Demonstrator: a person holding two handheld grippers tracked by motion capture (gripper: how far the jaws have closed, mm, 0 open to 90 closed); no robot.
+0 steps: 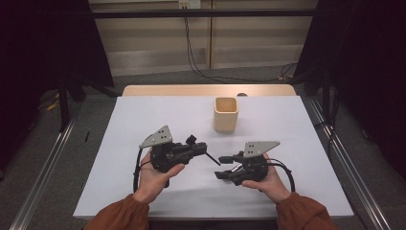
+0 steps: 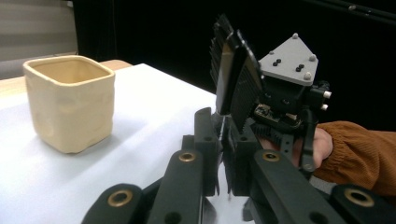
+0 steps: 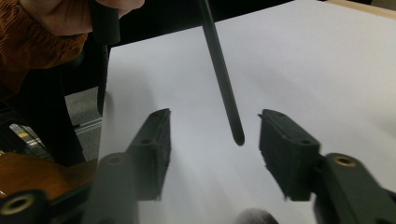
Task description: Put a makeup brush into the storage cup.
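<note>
The left gripper stays out of it no longer: clenched on a thin black rod, it takes the handover as the right gripper stands released around the tip, so next comes carrying the rod toward the beige cup at one o'clock.

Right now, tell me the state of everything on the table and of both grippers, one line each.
Cup: upright on the white table, open top, looks empty, nothing touching it.
Black pen: clamped in the left gripper, its tip hanging free between the right gripper's jaws.
Left gripper: shut on the pen.
Right gripper: open, pads clear of the pen.
</note>
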